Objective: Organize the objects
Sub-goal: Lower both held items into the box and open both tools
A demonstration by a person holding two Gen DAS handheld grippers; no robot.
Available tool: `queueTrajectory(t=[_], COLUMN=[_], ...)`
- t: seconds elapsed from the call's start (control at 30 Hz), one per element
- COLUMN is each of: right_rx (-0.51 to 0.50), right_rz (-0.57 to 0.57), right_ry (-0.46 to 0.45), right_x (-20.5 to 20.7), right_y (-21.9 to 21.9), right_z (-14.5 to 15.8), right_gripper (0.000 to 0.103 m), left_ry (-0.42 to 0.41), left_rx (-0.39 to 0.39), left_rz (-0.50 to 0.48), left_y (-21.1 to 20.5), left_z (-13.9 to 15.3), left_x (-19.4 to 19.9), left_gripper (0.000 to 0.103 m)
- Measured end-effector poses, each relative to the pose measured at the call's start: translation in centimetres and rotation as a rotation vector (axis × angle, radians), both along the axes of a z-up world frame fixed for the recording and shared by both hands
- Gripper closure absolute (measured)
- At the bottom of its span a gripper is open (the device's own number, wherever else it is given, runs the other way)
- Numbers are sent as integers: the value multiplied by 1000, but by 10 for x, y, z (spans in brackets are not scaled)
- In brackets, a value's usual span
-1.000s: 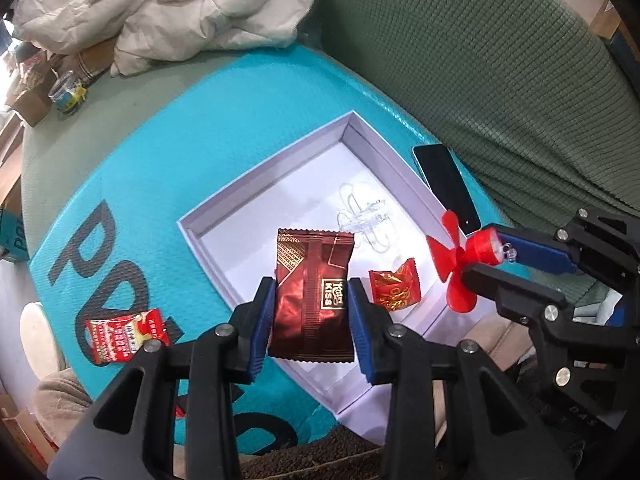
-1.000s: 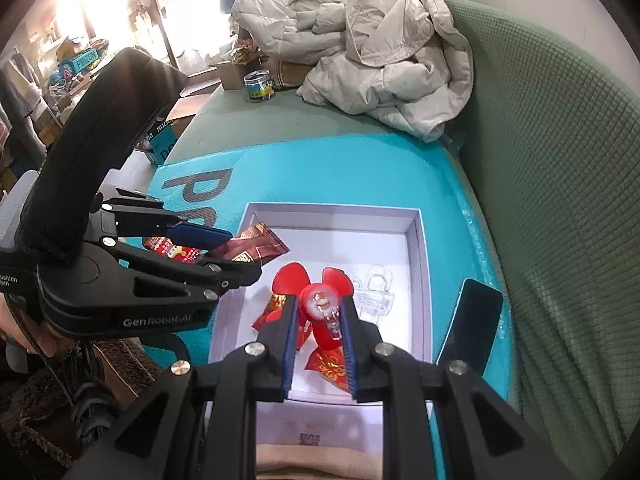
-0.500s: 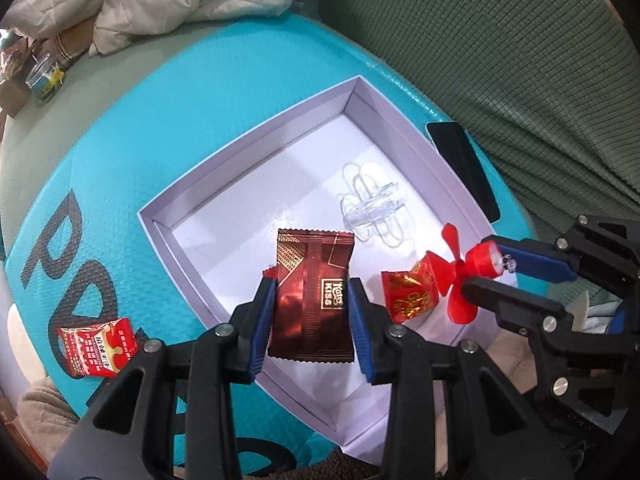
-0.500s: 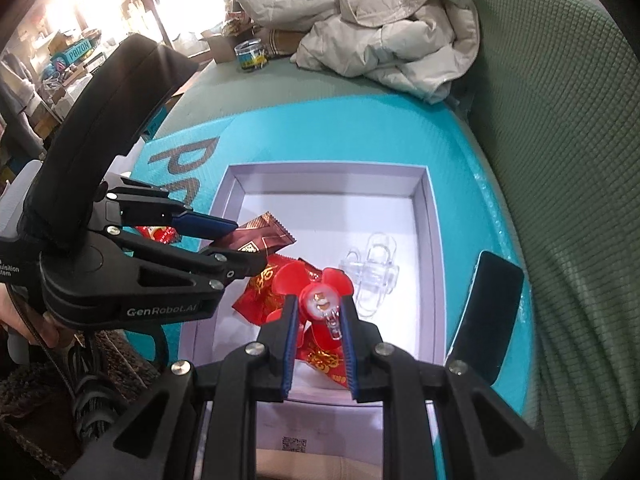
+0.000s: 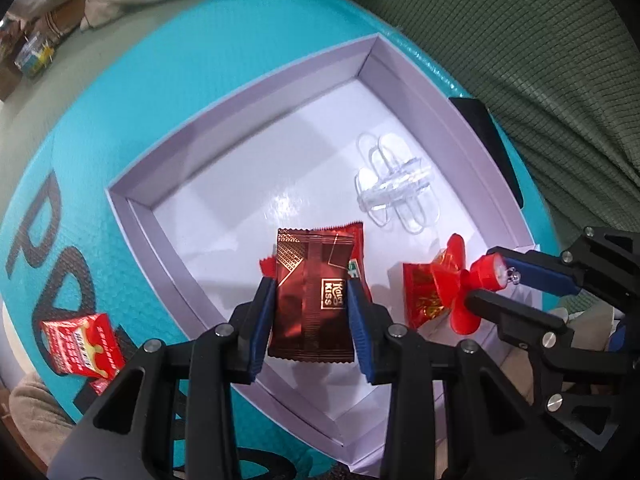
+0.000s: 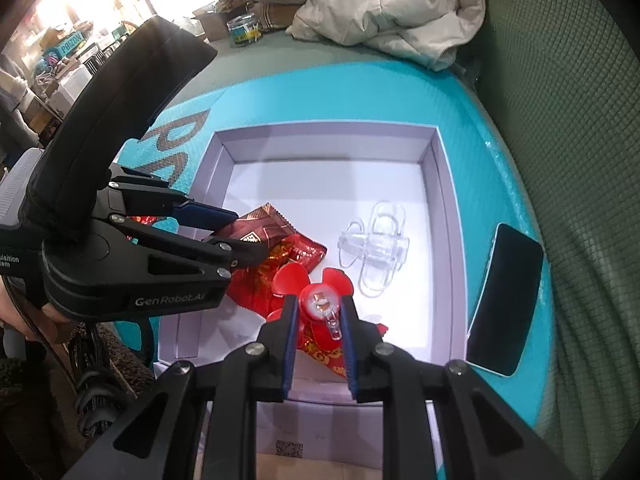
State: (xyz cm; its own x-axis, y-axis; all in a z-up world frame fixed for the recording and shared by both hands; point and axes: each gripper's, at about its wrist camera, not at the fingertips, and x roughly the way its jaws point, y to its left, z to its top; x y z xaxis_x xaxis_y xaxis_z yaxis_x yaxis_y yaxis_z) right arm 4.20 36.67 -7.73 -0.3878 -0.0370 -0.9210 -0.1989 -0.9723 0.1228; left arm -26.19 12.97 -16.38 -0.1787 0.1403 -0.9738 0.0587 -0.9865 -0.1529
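My left gripper [image 5: 312, 300] is shut on a dark red chocolate packet [image 5: 314, 292] and holds it low over the near part of a white open box [image 5: 248, 92]. My right gripper [image 6: 318, 312] is shut on a small red fan toy [image 6: 316, 288], also over the box's near edge. In the box lie a clear plastic clip [image 5: 394, 196], a red-gold candy wrapper [image 5: 420, 292] and another red packet [image 6: 296, 252] under the chocolate packet. A red snack packet [image 5: 82, 344] lies on the teal mat outside the box.
The box sits on a teal mat [image 5: 160, 60] on a green sofa [image 5: 520, 40]. A black phone [image 6: 504, 300] lies right of the box. A beige jacket [image 6: 380, 8] and a small jar [image 6: 244, 30] are farther back.
Both grippers have moved forward and down toward the box with their objects still held. The fan toy now hangs over the red-gold candy wrapper.
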Motion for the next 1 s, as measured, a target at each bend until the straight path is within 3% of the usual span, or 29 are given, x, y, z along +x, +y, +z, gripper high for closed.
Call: queueTrajectory(t=[0.47,0.67,1.0], right_rx=[36,48,62], right_rz=[9,12,-13], right_ry=[-63,-72,-83], right_x=[-3,-4,-4], right_y=[0,-1,2], right_z=[-15,-16,-13], right_gripper=[84,84,82], left_ry=[-51,-74,7], left_rx=[1,-55,-129], left_rz=[-19,-15,-9], left_y=[6,8,8], left_z=[-21,-23,1], left_x=[1,-1,5], left_gripper=[69,64,52])
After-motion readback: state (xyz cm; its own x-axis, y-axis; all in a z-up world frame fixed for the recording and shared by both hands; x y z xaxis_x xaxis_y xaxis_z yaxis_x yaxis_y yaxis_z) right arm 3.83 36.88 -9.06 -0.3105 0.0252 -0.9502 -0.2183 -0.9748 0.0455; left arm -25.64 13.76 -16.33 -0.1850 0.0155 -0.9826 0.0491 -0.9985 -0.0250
